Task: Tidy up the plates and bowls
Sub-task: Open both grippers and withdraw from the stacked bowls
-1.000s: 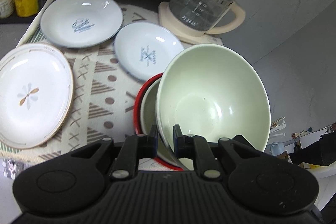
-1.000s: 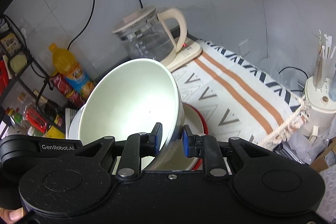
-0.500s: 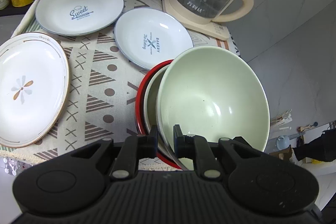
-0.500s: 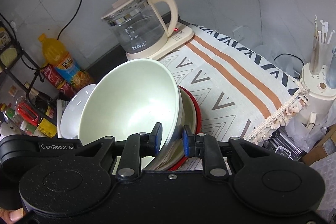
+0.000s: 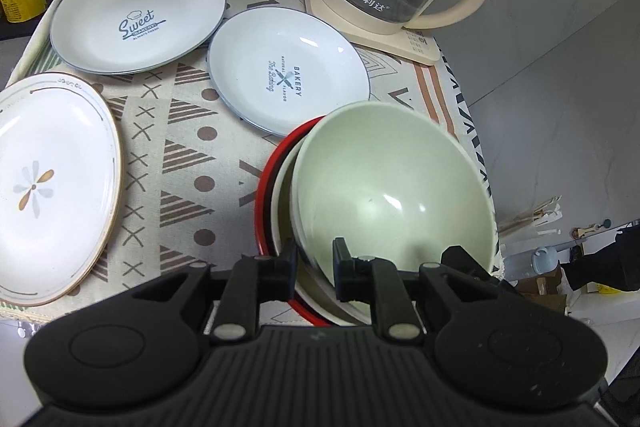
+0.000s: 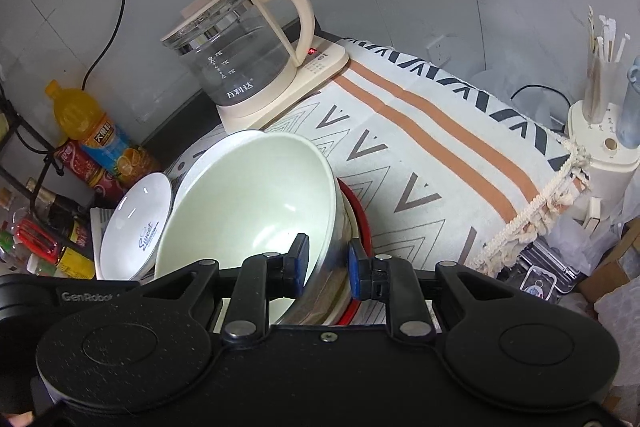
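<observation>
The pale green round bowl point(image 5: 394, 199) is pinched at its rim by both the left gripper point(image 5: 314, 263) and the right gripper point(image 6: 328, 265), tilted over the cream bowl in the red-rimmed bowl point(image 5: 267, 211) — it should be levelled & lowered evenly so it nests. Open cloth lies to the right; the table edge is close, and the bakery-print white plate point(image 5: 288, 77) sits just beside the stack w/ the glass kettle point(image 6: 236, 63) behind.

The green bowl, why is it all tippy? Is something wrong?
Yes, the green bowl sits tilted in the stacked bowls below, not nested flat. The left claw and right claw both straddle its rim.
</observation>
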A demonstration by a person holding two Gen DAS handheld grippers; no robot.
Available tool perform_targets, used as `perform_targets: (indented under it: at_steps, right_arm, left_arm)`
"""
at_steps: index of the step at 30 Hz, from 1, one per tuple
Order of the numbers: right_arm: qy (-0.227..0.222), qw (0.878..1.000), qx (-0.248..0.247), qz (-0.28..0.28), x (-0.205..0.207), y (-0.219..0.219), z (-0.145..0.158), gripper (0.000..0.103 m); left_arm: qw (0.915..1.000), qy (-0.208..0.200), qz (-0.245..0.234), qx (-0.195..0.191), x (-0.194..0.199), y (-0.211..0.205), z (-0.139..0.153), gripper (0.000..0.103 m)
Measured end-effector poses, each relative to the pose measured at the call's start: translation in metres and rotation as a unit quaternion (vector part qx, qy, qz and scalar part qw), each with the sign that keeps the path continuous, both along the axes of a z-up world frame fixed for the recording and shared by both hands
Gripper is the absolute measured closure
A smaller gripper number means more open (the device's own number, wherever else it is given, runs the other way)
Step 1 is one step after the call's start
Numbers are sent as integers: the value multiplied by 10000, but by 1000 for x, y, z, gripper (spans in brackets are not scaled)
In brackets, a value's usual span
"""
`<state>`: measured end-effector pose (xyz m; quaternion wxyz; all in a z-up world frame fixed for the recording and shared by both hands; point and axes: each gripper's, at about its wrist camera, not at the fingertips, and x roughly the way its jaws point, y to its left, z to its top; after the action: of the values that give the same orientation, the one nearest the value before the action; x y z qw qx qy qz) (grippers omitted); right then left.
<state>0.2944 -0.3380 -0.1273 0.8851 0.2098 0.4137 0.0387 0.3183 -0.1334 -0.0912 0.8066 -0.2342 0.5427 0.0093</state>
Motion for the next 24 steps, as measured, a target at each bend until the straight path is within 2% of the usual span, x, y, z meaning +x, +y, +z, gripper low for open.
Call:
perform_targets:
  at_steps: [6, 9, 15, 18, 20, 21, 24]
  right_arm:
    - [-8, 9996, -261, 76, 1, 7, 2, 83]
    - [-18, 9995, -306, 93, -2, 8, 4, 83]
    - [26, 9991, -423, 69, -14, 9, 6, 82]
    - [59, 9990, -438, 78, -22, 12, 7, 81]
    - [70, 9990, -426, 114, -28, 15, 9, 76]
    - [56, 9990, -426, 146, -31, 18, 11, 74]
    - [-29, 9988, -427, 252, -41, 26, 16, 61]
  left_arm:
    - [9999, -27, 100, -13, -8, 14, 7, 86]
    - [9998, -131, 124, 28, -15, 21, 12, 77]
    - [9994, -128, 295, 116, -32, 37, 17, 75]
    - [9990, -78, 400, 159, -43, 45, 18, 67]
    - [9986, -77, 484, 180, -51, 51, 19, 57]
    - [9985, -125, 518, 148, -56, 54, 20, 55]
    - [9979, -180, 595, 162, -70, 63, 24, 43]
